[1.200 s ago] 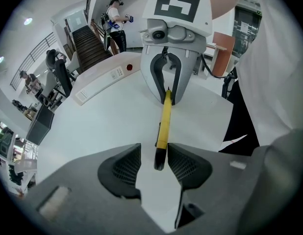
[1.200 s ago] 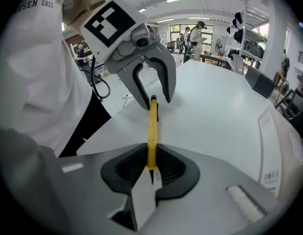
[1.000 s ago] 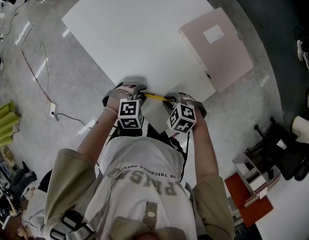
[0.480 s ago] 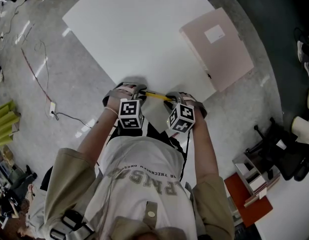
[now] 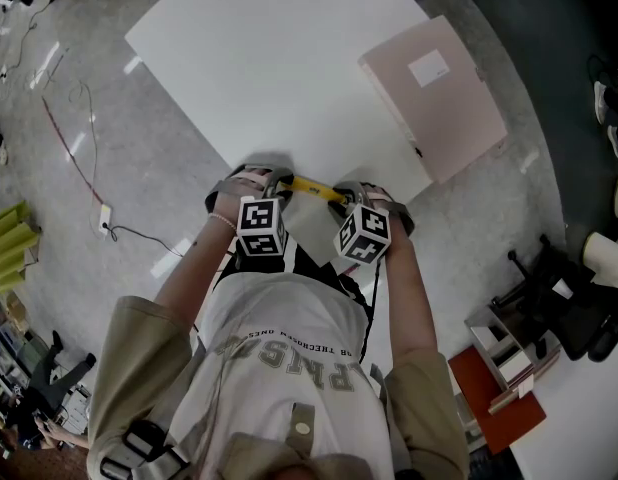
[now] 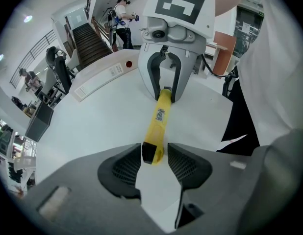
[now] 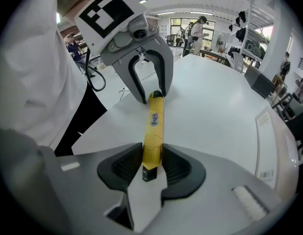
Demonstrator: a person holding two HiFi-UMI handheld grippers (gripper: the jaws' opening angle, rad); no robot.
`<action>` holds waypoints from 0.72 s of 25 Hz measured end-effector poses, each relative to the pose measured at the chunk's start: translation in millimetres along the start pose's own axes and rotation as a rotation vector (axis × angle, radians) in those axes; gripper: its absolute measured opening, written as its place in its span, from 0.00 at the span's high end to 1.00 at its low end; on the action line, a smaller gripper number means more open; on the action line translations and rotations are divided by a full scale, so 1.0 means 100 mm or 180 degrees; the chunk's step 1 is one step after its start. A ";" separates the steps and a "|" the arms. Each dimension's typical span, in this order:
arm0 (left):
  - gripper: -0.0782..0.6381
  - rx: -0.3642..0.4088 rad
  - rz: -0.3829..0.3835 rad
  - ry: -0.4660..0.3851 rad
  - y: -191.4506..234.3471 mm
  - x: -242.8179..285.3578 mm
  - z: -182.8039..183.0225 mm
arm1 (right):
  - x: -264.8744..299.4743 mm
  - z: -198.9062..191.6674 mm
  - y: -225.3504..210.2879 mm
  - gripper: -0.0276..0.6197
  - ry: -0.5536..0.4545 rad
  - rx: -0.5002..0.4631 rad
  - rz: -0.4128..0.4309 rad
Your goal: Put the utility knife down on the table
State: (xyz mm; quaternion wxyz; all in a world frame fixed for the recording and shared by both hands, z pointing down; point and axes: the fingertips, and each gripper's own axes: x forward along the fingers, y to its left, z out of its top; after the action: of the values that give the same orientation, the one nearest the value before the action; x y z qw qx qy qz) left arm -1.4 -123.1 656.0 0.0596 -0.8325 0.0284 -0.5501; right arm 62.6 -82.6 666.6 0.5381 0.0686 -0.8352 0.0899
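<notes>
Table (image 5: pixel 269 68) white, w/ pink board (image 5: pixel 434 98) over its edge; we angle left gripper (image 6: pixel 155 155) & right gripper (image 7: pixel 152 163) steeply down, jaws slack round utility knife (image 6: pixel 160 116), right's just been opening.

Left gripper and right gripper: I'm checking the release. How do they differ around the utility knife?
Depth: only the utility knife's end reaches the left gripper's jaws; its other end runs well in between the right gripper's jaws. Clearance: the left jaws show a plain gap beside it; the right jaws, which have just been opening, flank it closely. Both face each other along the knife over the table.
</notes>
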 end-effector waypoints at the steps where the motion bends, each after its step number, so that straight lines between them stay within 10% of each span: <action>1: 0.64 -0.0010 0.0004 -0.0003 0.00 0.00 0.00 | 0.00 0.00 0.00 0.76 0.0000 0.0009 0.0005; 18: 0.64 -0.0086 0.0043 -0.0006 0.02 0.01 -0.03 | 0.00 0.00 -0.01 0.75 -0.0018 0.0091 0.0033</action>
State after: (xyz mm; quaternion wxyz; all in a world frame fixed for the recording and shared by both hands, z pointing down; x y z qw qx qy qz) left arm -4.2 -125.9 657.7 0.0521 -0.8335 0.0413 -0.5484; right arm 62.3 -84.0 666.9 0.5343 0.0722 -0.8357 0.1044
